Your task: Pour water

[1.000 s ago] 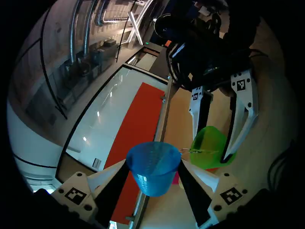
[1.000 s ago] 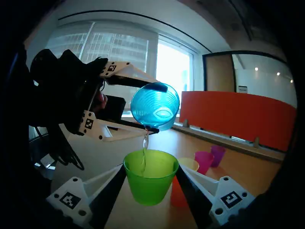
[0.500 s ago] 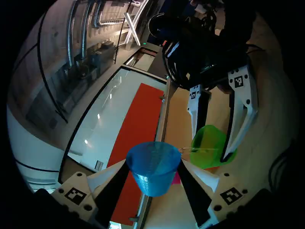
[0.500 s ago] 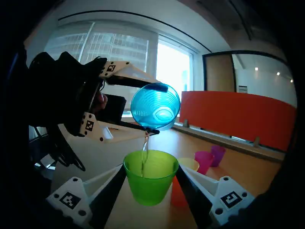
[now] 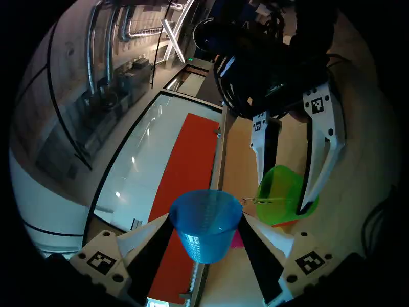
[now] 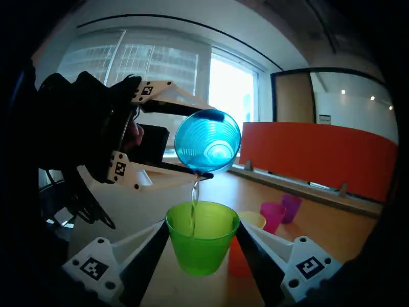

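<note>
Right gripper view: left gripper (image 6: 208,146) clamps tipped ribbed blue plastic cup (image 6: 204,135) at 12 o'clock; water stream (image 6: 194,190) drops into smooth green plastic cup (image 6: 202,250) pinched by right gripper (image 6: 202,227).

Light wooden tabletop (image 6: 327,225) has four little plastic cups sitting on it close together: orange (image 6: 234,260), yellow (image 6: 253,219), magenta (image 6: 272,215) and purple (image 6: 292,205).

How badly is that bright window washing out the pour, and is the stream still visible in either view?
Right gripper view: the window is blown out white, but the blue cup and the thin stream into the green cup read sharp; straight lines bow near the edges. Left gripper view: dimmer, small glints on the pale wall panel, the stream only a faint line.
</note>
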